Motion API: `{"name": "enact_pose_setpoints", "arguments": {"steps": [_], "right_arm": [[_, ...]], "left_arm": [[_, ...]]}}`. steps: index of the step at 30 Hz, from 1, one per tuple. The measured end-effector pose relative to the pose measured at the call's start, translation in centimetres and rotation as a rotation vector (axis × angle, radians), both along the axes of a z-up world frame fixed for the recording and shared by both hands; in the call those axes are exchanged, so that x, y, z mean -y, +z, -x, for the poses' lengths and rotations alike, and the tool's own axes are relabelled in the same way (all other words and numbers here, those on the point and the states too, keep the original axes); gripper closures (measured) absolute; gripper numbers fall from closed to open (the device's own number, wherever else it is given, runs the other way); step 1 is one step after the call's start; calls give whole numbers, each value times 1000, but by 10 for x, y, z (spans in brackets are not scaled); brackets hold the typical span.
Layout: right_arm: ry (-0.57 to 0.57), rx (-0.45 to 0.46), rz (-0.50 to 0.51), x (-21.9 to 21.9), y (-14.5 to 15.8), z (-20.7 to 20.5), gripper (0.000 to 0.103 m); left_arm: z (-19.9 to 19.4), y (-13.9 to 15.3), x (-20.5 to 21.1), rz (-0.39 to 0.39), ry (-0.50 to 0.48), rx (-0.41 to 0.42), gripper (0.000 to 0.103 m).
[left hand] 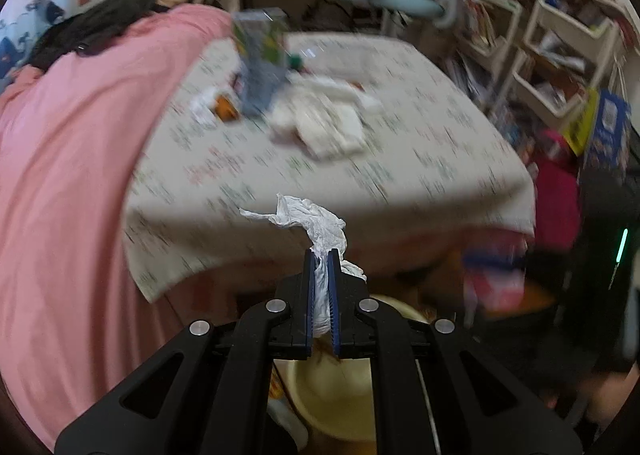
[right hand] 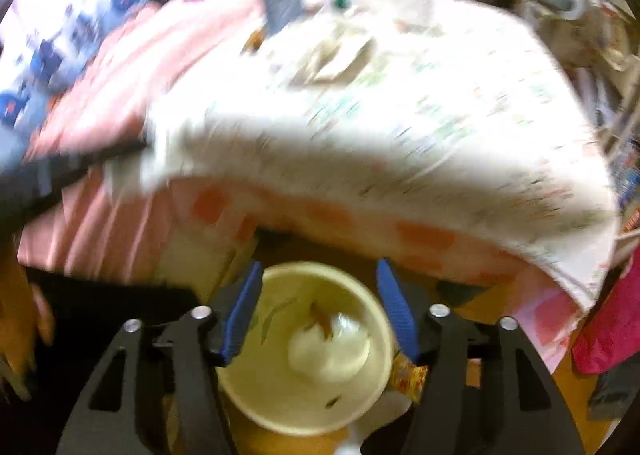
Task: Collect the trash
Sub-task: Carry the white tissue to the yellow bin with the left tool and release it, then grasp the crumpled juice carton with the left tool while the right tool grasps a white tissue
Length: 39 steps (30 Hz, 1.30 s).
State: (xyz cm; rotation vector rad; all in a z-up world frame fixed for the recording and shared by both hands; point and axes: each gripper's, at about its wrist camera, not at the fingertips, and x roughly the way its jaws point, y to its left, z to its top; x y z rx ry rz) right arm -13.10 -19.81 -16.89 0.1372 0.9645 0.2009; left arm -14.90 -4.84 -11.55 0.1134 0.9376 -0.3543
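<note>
The left gripper (left hand: 321, 255) is pinching a crumpled white tissue (left hand: 316, 227) between its blue pads (left hand: 308, 295), the paper's twisted top sticking up past the fingertips. Under it, a pale yellow bin (left hand: 332, 395) is showing between the black arms, below the near edge of the table. Farther out, the patterned tablecloth (left hand: 420, 135) is carrying a blurred heap of white wrappers (left hand: 328, 123), an orange scrap (left hand: 225, 107) and a bluish carton (left hand: 260, 55); a pink cover (left hand: 68, 175) is draping to the left.

The right gripper (right hand: 318, 271) is standing spread wide, holding nothing, its blue fingers (right hand: 394, 309) flanking the yellow bin (right hand: 248, 395) from above. Only this view is looking straight into the bin, where a white wad (right hand: 332, 347) is lying at the bottom with a small brown scrap (right hand: 322, 319) on it. A colourful wrapper (right hand: 408, 375) is lying just beside the bin's rim. The tablecloth (right hand: 400, 115) is overhanging beyond, heavily blurred.
</note>
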Motion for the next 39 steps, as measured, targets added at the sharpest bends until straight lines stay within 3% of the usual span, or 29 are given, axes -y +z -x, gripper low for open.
{"name": "enact_pose_setpoints", "arguments": {"steps": [8, 10, 12, 15, 21, 23, 27, 35, 39], "right_arm": [[-129, 126, -79, 24, 14, 3, 33], [-151, 138, -92, 28, 18, 6, 30], [-174, 147, -107, 35, 19, 10, 30], [-199, 156, -121, 45, 25, 14, 29], [-196, 203, -111, 41, 34, 16, 28], [-171, 223, -97, 35, 41, 14, 27], [-107, 269, -66, 22, 63, 2, 24], [9, 427, 79, 8, 117, -27, 12], [-26, 447, 97, 22, 104, -39, 11]], "left_arm": [[38, -46, 31, -75, -146, -201, 96], [43, -56, 36, -96, -168, -245, 89], [47, -57, 37, -111, -171, -243, 69], [47, -45, 32, -112, -143, -178, 45], [37, 10, 7, -26, 6, 119, 19], [30, 27, -2, -8, 64, 198, 16], [7, 51, -19, 53, 148, 269, 14], [-30, 80, -17, 46, 167, 379, 11], [-44, 80, -22, 72, 219, 393, 10]]}}
